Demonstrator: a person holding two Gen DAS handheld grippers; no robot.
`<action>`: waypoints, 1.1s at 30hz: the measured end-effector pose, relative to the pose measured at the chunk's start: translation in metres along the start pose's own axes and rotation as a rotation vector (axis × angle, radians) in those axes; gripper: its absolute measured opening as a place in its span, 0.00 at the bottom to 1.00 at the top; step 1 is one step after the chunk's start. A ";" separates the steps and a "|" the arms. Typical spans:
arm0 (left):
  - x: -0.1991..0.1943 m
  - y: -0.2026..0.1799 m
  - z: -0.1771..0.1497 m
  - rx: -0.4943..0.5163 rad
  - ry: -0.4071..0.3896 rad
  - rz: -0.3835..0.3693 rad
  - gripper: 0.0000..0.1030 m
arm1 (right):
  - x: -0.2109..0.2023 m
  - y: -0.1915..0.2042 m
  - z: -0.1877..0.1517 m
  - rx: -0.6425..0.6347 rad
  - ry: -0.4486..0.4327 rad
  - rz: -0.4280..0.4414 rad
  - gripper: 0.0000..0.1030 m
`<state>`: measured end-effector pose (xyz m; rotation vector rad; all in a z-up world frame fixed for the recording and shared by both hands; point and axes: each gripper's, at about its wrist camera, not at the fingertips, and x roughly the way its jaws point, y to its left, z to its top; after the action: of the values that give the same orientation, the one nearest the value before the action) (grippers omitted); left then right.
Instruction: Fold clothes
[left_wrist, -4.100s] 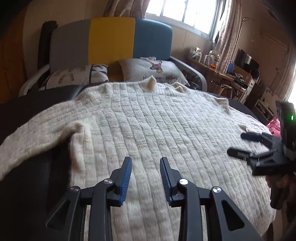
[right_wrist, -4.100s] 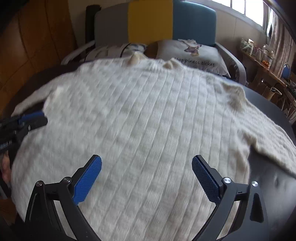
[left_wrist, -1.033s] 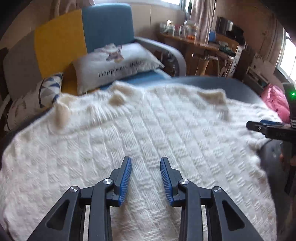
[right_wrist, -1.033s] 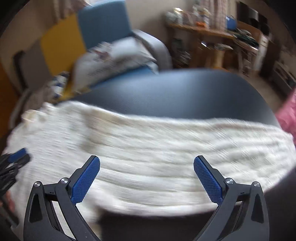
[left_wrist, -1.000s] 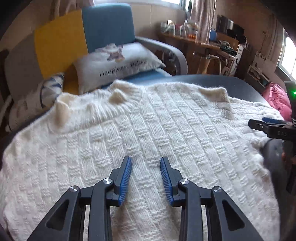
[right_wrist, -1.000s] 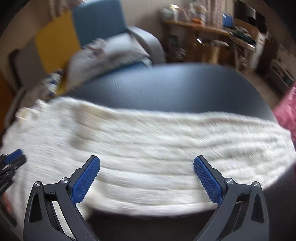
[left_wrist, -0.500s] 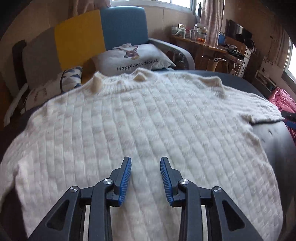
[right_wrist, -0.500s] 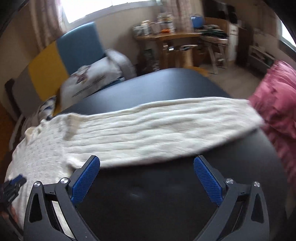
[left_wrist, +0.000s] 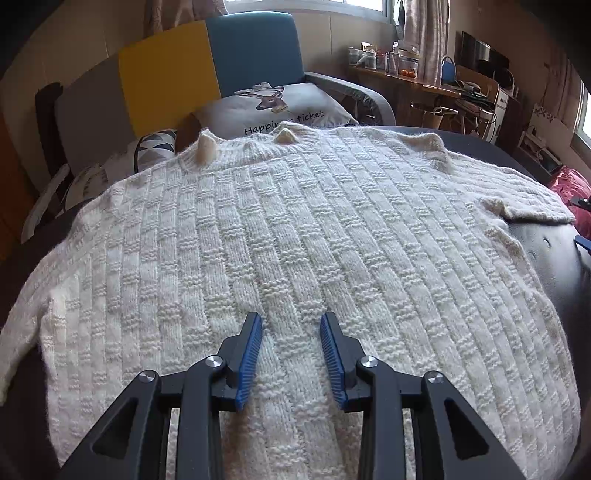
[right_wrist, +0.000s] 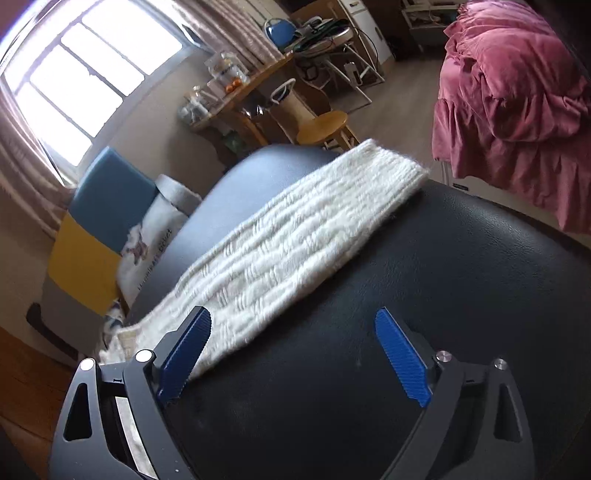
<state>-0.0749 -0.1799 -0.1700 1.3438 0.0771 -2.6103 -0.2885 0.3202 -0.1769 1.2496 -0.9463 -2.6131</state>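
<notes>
Right, surroundings first: sofa (left_wrist: 207, 74) with grey, yellow and blue back panels sits behind the black padded table (right_wrist: 424, 332). Grey cushion (left_wrist: 280, 107) with a deer print leans on it, patterned cushion (left_wrist: 153, 149) beside that. Cluttered wooden desk (left_wrist: 410, 83) under the window on the far side, wooden stool (right_wrist: 323, 129) near it, pink bedding (right_wrist: 517, 96) heaped off the table's far edge. Nothing lies on top of the garment or between the grippers and it.

Left gripper (left_wrist: 291, 354): jaws partly apart, a narrow gap, nothing gripped. It hangs over the lower middle of the sweater (left_wrist: 295, 240); whether the blue pads (left_wrist: 251, 354) brush the knit I cannot tell.

Right gripper (right_wrist: 295, 354): jaws wide apart and have just been closing a little, with only bare black table surface between them. Its view is rolled to one side. One pad overlaps the near edge of the sleeve (right_wrist: 295, 240) in the picture; contact unclear. Nothing held.

Sweater: cream, chunky basket-weave knit, spread flat and face-up across most of the table, collar toward the sofa. A few small tufts stick up along the collar and shoulder line. The sleeve on the right gripper's side lies straight out across the black top, flat, cuff reaching close to the table's edge near the stool. The opposite sleeve runs off toward the table's other edge in the left wrist view.
</notes>
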 end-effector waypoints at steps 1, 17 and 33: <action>0.000 0.000 0.000 -0.001 0.000 0.001 0.32 | 0.001 -0.001 0.003 0.009 -0.005 0.009 0.90; 0.001 0.000 0.000 -0.011 -0.001 0.005 0.33 | 0.016 0.001 0.023 -0.005 -0.031 -0.046 0.72; 0.000 -0.002 -0.001 -0.007 -0.002 0.013 0.33 | 0.026 -0.047 0.028 0.244 -0.011 0.114 0.08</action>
<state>-0.0746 -0.1778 -0.1702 1.3350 0.0769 -2.5983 -0.3177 0.3635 -0.2077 1.1892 -1.3302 -2.4781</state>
